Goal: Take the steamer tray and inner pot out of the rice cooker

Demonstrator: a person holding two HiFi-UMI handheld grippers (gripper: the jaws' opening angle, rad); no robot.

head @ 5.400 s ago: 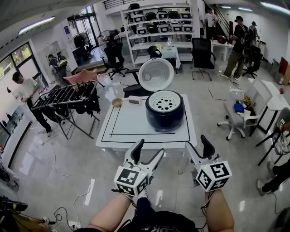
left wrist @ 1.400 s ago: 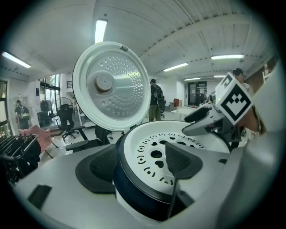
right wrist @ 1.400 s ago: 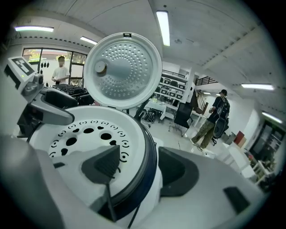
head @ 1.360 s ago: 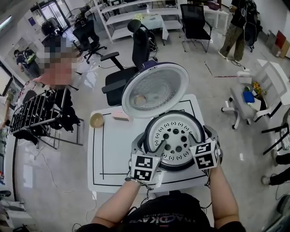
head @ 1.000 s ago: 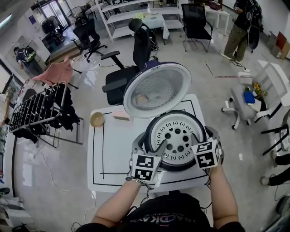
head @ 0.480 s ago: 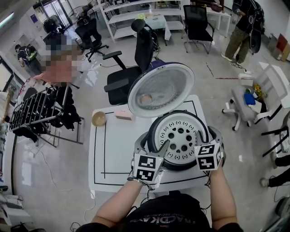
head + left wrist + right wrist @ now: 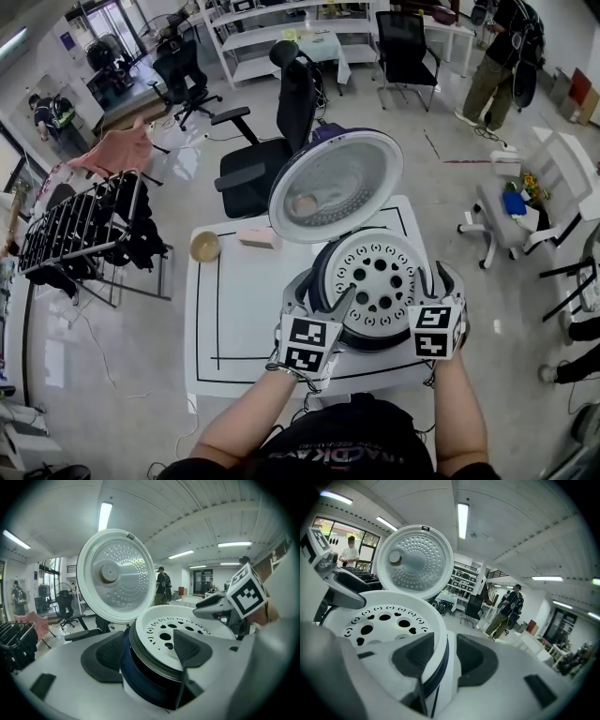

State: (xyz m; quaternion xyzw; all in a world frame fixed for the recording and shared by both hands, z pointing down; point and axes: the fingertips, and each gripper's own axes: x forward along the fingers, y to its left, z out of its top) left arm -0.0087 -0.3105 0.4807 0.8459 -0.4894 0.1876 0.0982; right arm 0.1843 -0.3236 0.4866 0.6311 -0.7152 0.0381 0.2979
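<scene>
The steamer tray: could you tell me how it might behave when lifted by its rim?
The steamer tray looks thin and perforated, so probably light yet stiff. Its smooth white rim may be slippery. Being broad and shallow, it could tilt if lifted unevenly.

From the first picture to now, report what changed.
The left gripper and right gripper moved from in front of the table up to the rice cooker. The left now straddles the near-left rim of the steamer tray; the right's jaws have just been closing on its right rim. The lid stayed open; the bowl and pink box kept their places.
</scene>
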